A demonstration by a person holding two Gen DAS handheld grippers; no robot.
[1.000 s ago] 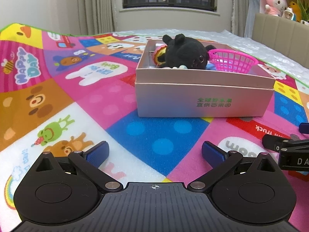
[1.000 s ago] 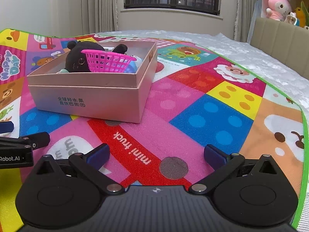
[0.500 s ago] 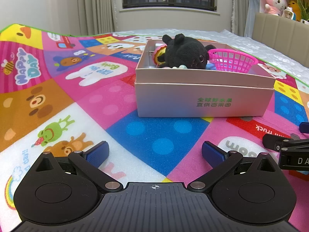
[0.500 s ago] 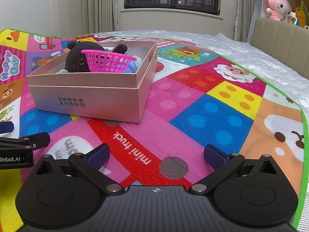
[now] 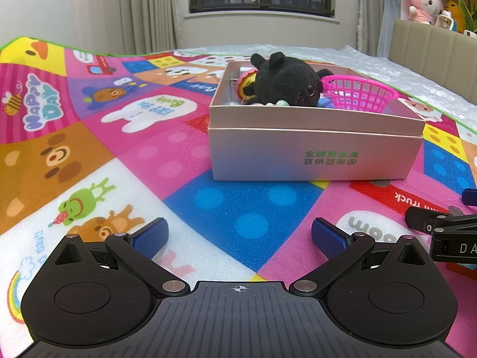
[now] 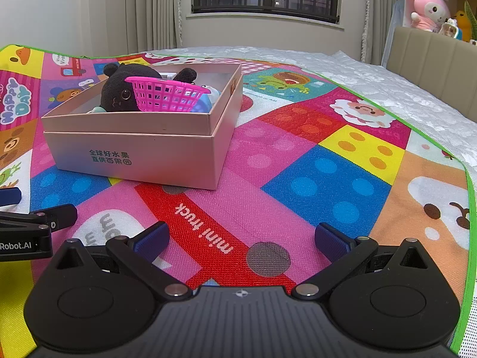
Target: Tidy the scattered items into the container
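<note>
The box (image 5: 313, 155) sat on the play mat (image 5: 89, 149), already holding the black plush (image 5: 286, 80) and pink basket (image 5: 362, 95). Nothing had moved in the last second, so tidying looked done. Left gripper (image 5: 238, 232) and right gripper (image 6: 241, 235) hovered with jaws wide, empty. Mat read "mini truck"; the left gripper's body, "Robot.AI".

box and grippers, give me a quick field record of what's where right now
container: pink cardboard box standing on the play mat, open top
contents seen: black plush toy, pink plastic basket, a pink and yellow item behind the plush, small bluish items partly hidden
loose items on mat: none visible in either view
left gripper: open, holding nothing, short of the box
right gripper: open, holding nothing, short of the box
background: pink plush on the headboard ledge
</note>
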